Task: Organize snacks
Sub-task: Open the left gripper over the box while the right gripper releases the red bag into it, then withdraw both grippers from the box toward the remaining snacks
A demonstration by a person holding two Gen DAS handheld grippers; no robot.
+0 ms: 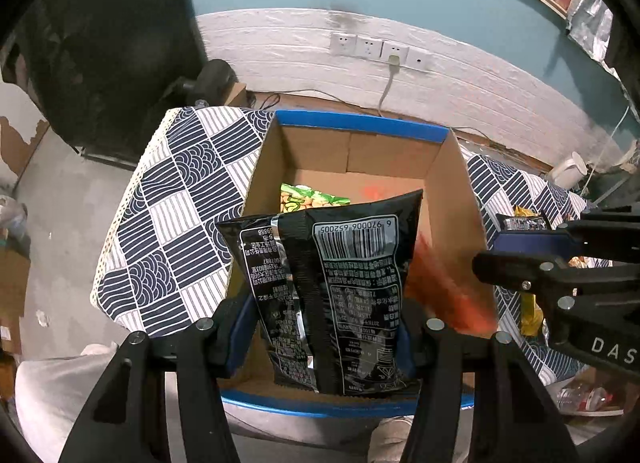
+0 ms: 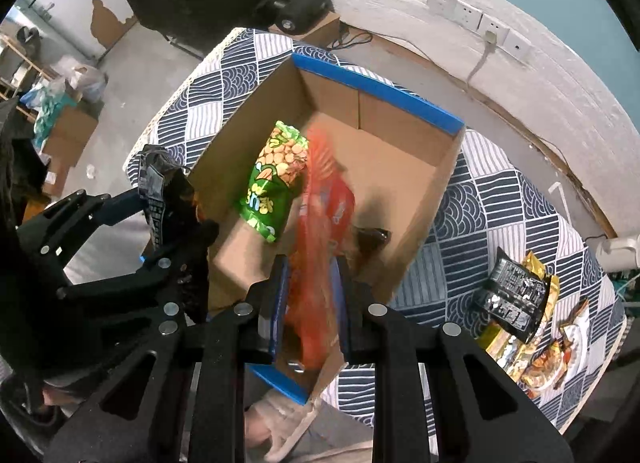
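Note:
An open cardboard box [image 1: 360, 125] with blue-taped rims stands on a patterned tablecloth. A green snack bag [image 1: 312, 199] lies on its floor. My left gripper [image 1: 324, 335] is shut on a black snack bag [image 1: 340, 283], which hangs upside down, back side showing, over the box's near edge. My right gripper [image 2: 312, 283] is shut on an orange-red snack bag [image 2: 324, 207], blurred, dangling inside the box [image 2: 376, 87] beside the green bag [image 2: 276, 175]. From the right wrist, the left gripper [image 2: 160, 219] with its black bag [image 2: 154, 183] sits at the box's left wall.
Several more snack bags [image 2: 520, 303] lie in a heap on the tablecloth [image 2: 480, 203] right of the box. A small dark item [image 2: 372, 239] lies on the box floor. Behind the table are a white wall with sockets [image 1: 376, 47] and a black stand.

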